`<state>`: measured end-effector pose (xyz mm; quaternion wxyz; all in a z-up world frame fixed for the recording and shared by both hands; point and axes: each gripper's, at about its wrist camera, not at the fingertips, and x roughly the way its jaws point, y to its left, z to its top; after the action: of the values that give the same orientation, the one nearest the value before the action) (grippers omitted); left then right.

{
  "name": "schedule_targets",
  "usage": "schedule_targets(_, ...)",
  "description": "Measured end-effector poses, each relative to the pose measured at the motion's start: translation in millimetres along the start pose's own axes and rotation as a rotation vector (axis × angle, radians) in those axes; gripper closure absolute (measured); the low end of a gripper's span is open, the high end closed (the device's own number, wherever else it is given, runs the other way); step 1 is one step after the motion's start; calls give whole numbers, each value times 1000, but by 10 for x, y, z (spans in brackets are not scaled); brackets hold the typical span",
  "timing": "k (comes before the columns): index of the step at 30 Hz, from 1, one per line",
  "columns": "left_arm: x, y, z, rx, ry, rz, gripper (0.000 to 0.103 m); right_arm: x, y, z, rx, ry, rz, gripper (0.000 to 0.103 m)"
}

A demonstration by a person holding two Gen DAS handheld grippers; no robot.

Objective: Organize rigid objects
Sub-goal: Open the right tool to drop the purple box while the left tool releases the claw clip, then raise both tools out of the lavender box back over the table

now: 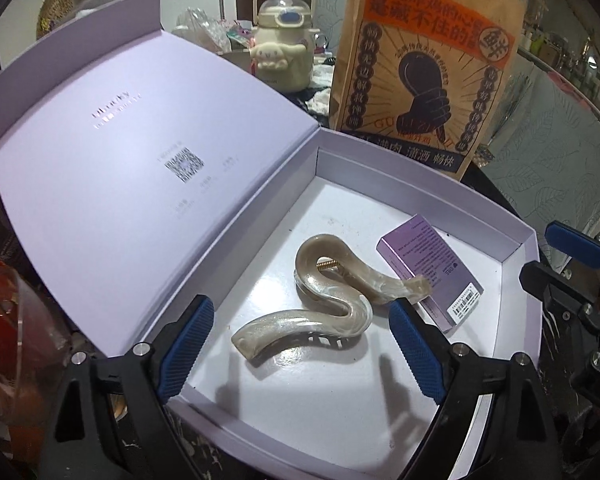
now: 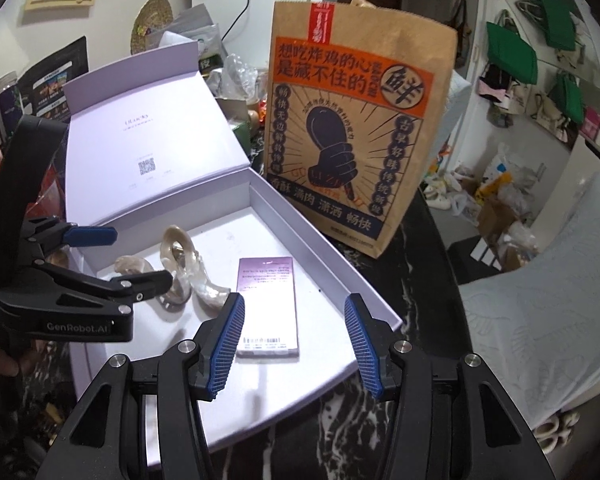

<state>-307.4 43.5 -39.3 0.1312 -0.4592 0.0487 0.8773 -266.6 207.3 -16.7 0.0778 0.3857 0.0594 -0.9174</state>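
cream kettle point(image 1: 283, 54) behind box point(image 1: 512, 248), left view only

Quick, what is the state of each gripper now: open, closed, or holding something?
Left gripper: open, above the hair claw, not gripping it.
Right gripper: open, holding nothing.

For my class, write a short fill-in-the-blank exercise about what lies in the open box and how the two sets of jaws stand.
1. The wavy hair claw and the small ______ packet lie inside the lavender box.
2. The lid of the box stands ______.
3. Behind the box stands a brown ______ bag.
4. The jaws of the left gripper and the right gripper hold ______.

Missing words: purple; open; paper; nothing
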Motion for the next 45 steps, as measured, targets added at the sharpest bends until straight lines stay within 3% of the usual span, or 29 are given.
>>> schedule_targets(11,-359,-138,128,-15,-94,11,13,-392,4,-56,-13,-51,-16,51)
schedule_targets(38,-1398,-348,-304,20,-232,30,13,-1271,192,-400,-6,-150,-32,41)
schedule_targets(40,-1457,-356,-350,15,-235,40,11,-1328,203,-443,-3,-156,-28,38)
schedule_targets(42,-1514,-359,-405,9,-240,48,0,-1394,220,-488,-2,-163,-26,38)
schedule_targets(45,-1604,-369,-504,9,-253,50,0,-1479,242,-560,6,-170,-19,34)
